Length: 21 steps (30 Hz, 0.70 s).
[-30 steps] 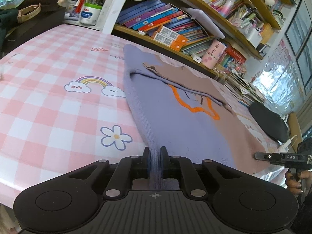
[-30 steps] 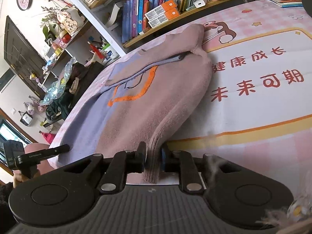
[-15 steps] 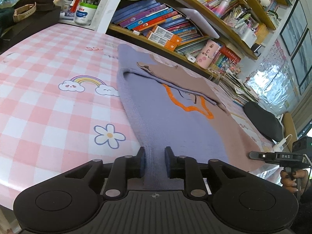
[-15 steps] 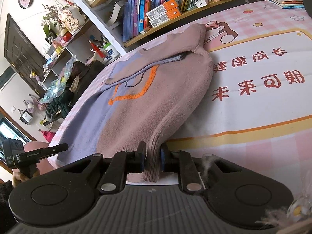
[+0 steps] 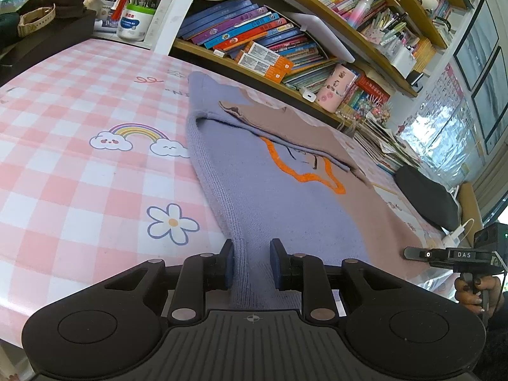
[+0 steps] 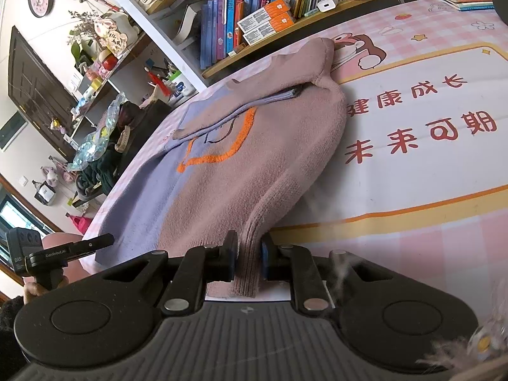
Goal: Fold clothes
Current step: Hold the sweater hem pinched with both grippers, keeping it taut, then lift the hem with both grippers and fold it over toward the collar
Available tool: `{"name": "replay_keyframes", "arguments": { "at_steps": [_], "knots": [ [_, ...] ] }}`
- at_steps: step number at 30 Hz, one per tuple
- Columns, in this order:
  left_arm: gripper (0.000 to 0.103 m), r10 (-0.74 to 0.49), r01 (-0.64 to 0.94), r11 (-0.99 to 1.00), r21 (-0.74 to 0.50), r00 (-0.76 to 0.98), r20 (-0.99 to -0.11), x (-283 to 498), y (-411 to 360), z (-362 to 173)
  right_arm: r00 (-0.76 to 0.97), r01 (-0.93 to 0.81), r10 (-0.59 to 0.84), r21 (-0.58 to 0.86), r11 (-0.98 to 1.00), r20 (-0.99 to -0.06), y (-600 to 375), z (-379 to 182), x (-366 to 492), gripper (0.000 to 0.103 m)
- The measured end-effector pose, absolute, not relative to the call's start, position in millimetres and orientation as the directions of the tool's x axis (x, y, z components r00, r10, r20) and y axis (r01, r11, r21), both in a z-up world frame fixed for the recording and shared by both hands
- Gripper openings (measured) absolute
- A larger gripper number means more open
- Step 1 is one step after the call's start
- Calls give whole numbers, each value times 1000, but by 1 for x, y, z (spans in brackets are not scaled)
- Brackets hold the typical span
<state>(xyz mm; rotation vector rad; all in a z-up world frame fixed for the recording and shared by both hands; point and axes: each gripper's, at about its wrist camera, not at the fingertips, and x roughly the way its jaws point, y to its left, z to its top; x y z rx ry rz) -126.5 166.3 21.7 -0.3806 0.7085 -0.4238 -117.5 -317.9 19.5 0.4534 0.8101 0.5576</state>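
Note:
A knit sweater (image 5: 285, 197), lilac on one half and dusty pink on the other with an orange outline motif, lies flat on the table with its sleeves folded across the chest. My left gripper (image 5: 252, 263) is open, its jaws apart around the lilac hem corner, which lies loose between them. My right gripper (image 6: 249, 262) has its jaws slightly apart around the pink hem corner (image 6: 246, 273). The sweater also shows in the right wrist view (image 6: 254, 158). Each gripper appears in the other's view, the right one (image 5: 444, 255) and the left one (image 6: 73, 247).
The table has a pink checked cloth (image 5: 79, 158) with Chinese lettering on a white panel (image 6: 412, 146). Bookshelves (image 5: 254, 41) stand along the far edge. A black pad (image 5: 425, 200) lies beyond the sweater. A dark bag and clutter (image 6: 104, 146) sit at one end.
My left gripper has opened and let go of the lilac hem. My right gripper's jaws have also eased apart around the pink hem. The sweater has settled flatter.

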Motion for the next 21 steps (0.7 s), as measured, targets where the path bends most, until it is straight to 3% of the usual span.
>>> {"name": "replay_keyframes", "arguments": {
  "at_steps": [3,7,10,14,21],
  "knots": [
    [20,-491,231,846,-480,689,-534,-126,167,20,563,-286,617,570,770,-550,-318,19,-117,12],
    [6,-480,210,848,-486,694,-537,-126,169,18,565,-282,618,576,768,-547,-320,19,-118,10],
    [5,-500,211,831,-514,690,-524,-128,173,17,566,-283,627,588,758,-536,-321,20,-119,10],
    [4,-564,251,771,-586,696,-444,-133,181,26,572,-323,695,658,680,-436,-333,33,-126,9],
    [5,-651,319,650,-690,702,-288,-137,191,42,574,-440,749,647,623,-331,-336,68,-139,9]
  ]
}}
